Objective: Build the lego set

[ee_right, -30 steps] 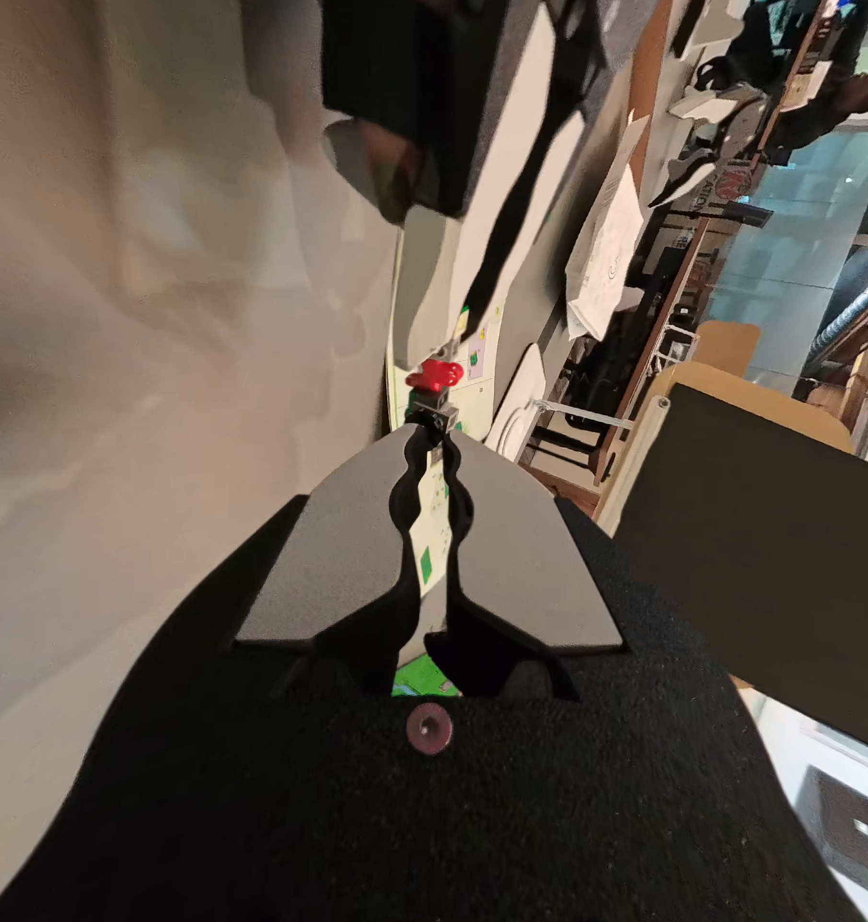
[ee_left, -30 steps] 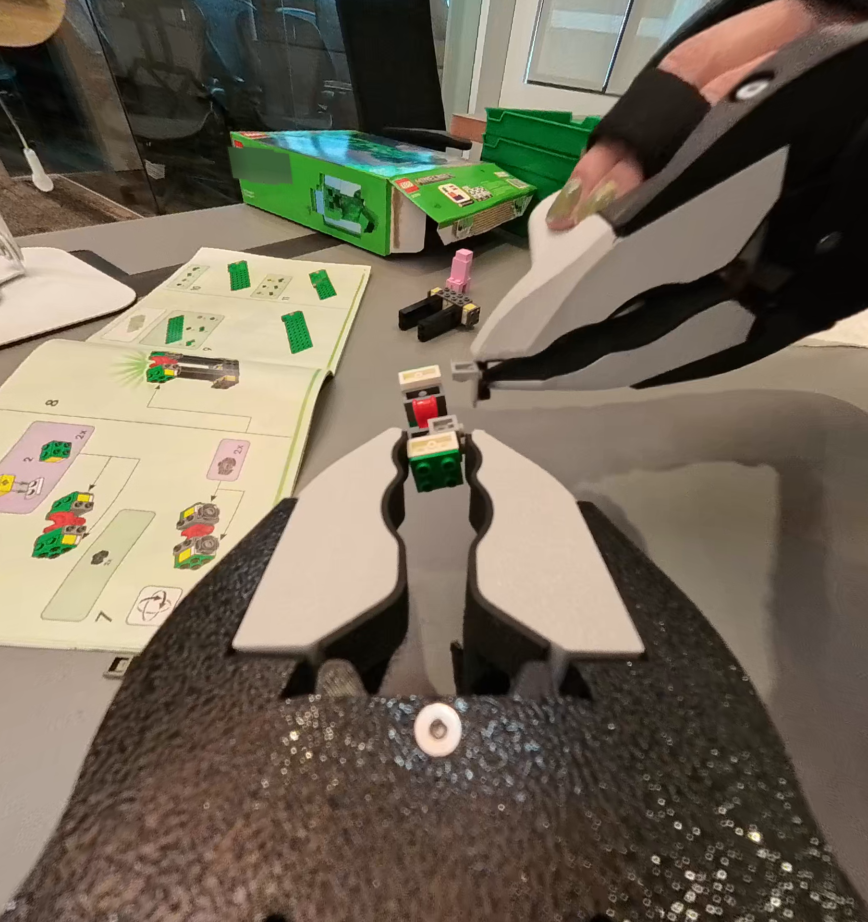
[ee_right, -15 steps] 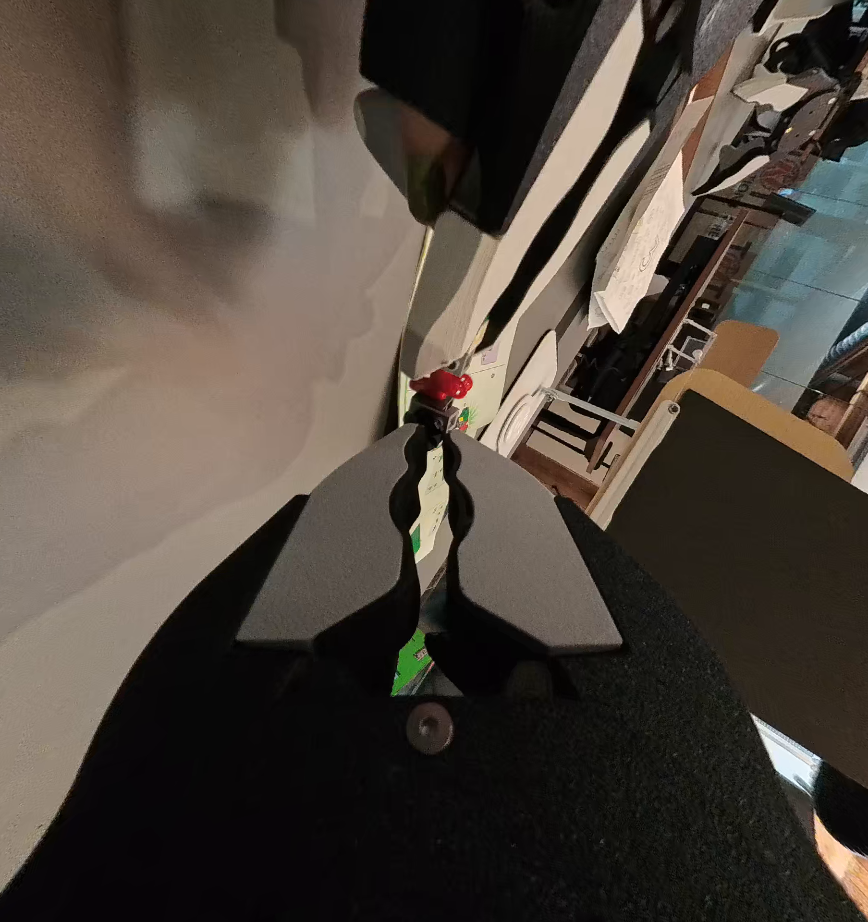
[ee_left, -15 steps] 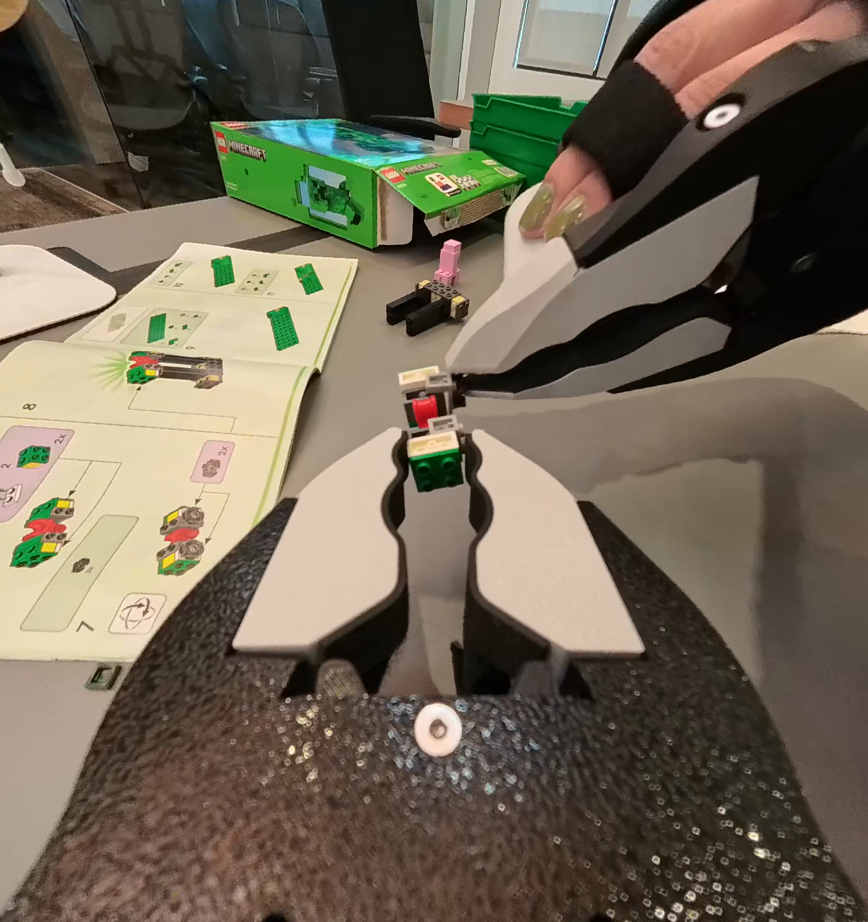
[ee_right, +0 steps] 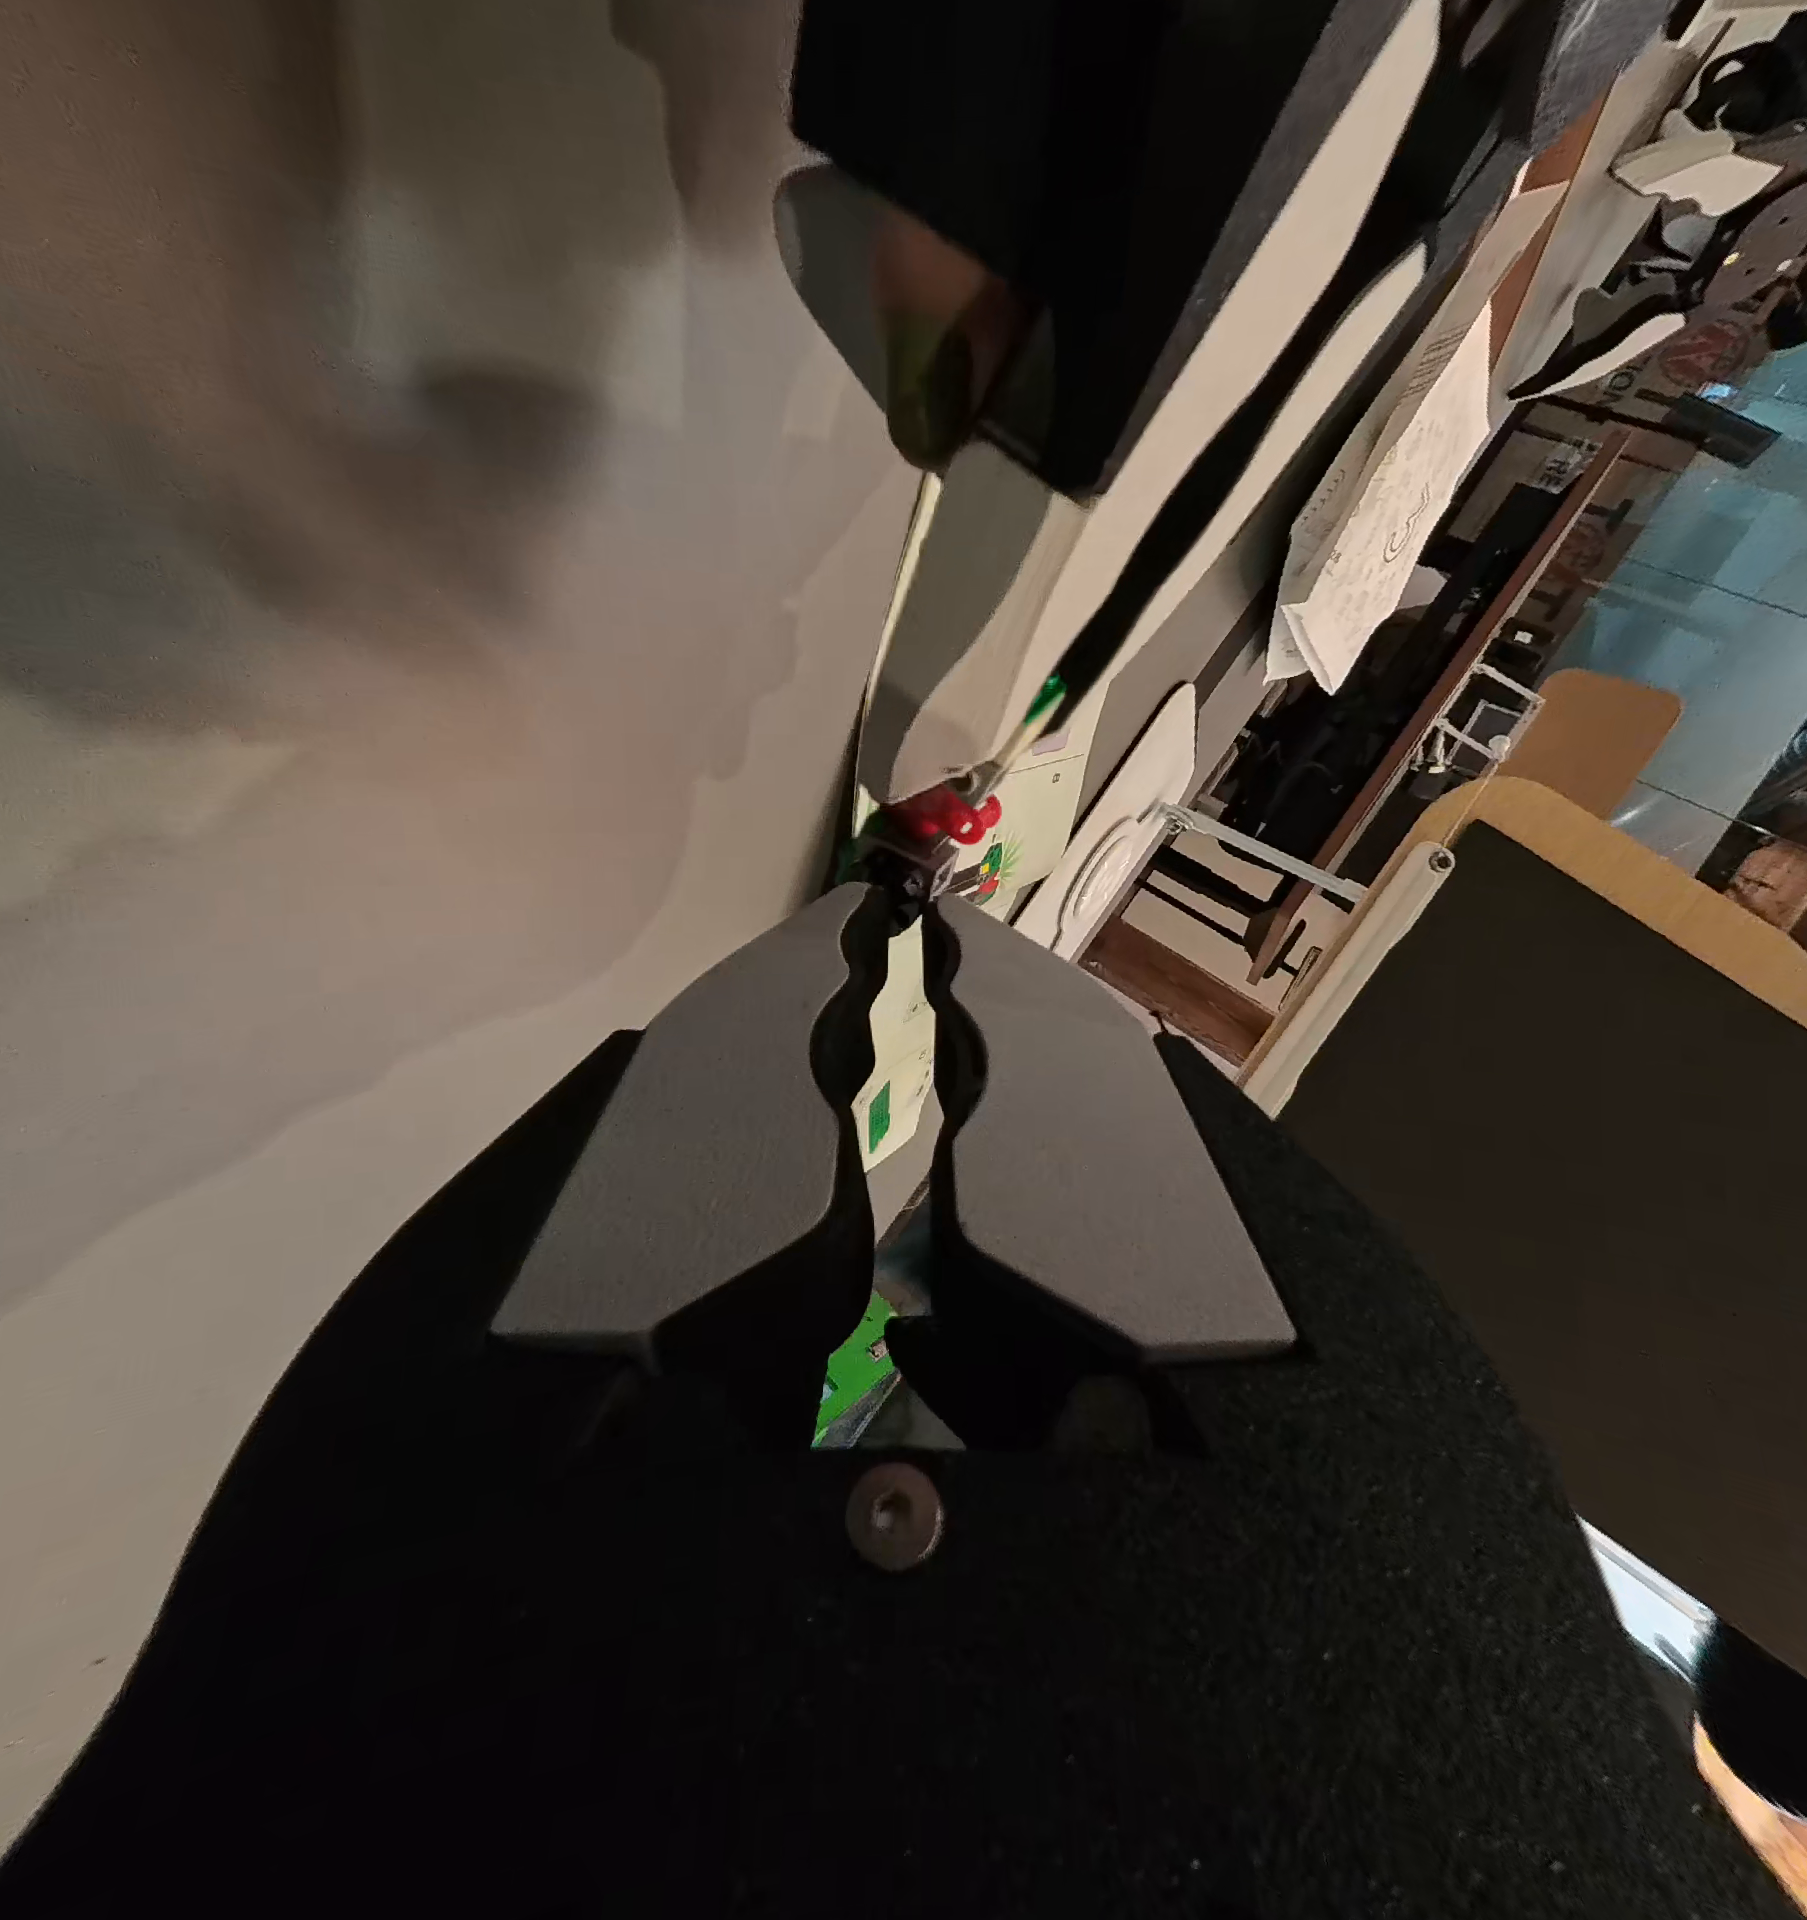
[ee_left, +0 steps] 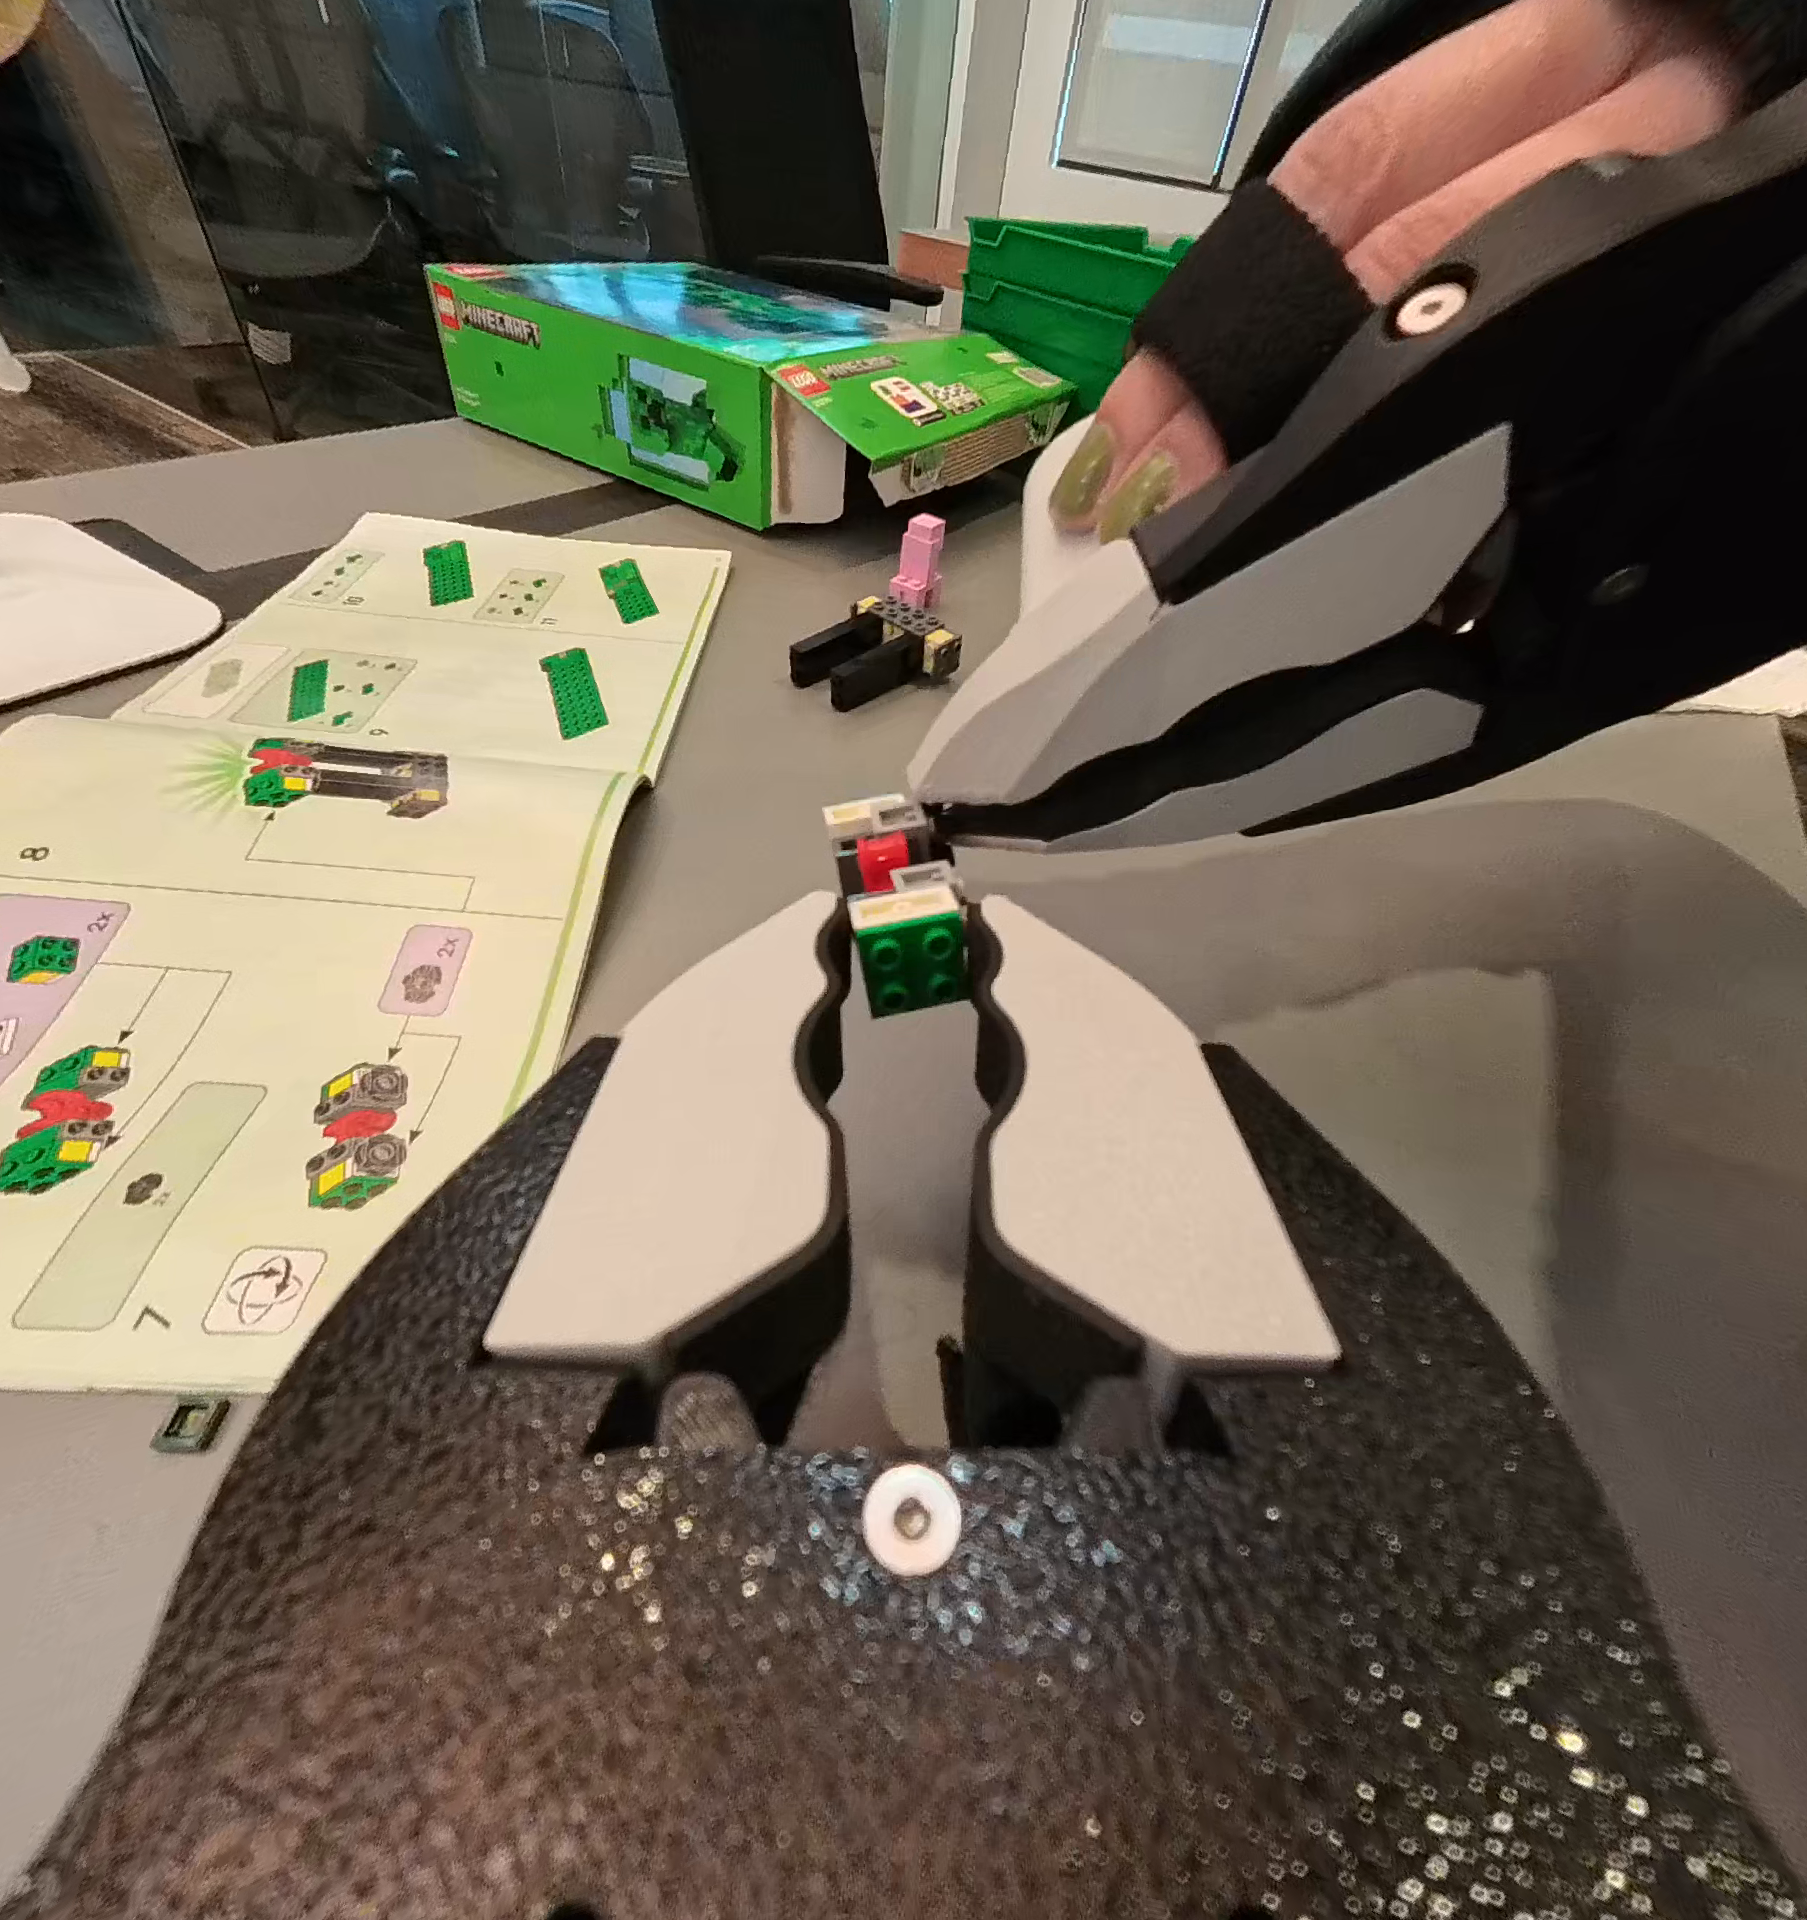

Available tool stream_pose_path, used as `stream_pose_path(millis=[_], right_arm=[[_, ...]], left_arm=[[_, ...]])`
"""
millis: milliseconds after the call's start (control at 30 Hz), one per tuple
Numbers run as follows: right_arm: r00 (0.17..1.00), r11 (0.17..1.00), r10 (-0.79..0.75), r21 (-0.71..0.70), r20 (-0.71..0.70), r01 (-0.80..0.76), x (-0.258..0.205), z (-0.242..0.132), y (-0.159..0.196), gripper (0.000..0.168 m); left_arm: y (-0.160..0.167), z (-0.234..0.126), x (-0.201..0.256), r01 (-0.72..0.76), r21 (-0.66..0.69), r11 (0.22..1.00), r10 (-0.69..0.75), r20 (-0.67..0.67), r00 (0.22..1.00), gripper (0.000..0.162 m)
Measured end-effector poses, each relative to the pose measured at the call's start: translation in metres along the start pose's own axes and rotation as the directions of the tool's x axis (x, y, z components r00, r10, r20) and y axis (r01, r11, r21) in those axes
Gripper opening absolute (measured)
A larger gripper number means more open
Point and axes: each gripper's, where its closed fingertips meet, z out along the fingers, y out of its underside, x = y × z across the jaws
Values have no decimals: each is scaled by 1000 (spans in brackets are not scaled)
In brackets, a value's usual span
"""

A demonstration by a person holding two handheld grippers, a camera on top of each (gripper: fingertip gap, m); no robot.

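Above a grey table [ee_left: 1294,1039], left gripper [ee_left: 904,951] clamped on the green block at the near end of a small lego assembly [ee_left: 894,904] of green, red and grey pieces; right gripper [ee_left: 930,816] pinched together on a small grey piece [ee_left: 883,810] pressed against the assembly's far end. Seen along the right gripper [ee_right: 904,904]: the red part of the lego assembly [ee_right: 946,821] just past the tips. Behind on the table: open instruction booklet [ee_left: 286,883], green set box [ee_left: 670,384], black-and-yellow sub-build [ee_left: 878,649], pink figure [ee_left: 920,556].
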Motion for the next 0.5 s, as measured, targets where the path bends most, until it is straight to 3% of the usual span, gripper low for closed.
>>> stream_pose_path(millis=[500], right_arm=[[990, 990, 133, 37, 36, -135, -7, 6, -1, 6]], left_arm=[[4, 2, 1, 43, -19, 999, -43, -20, 999, 20]])
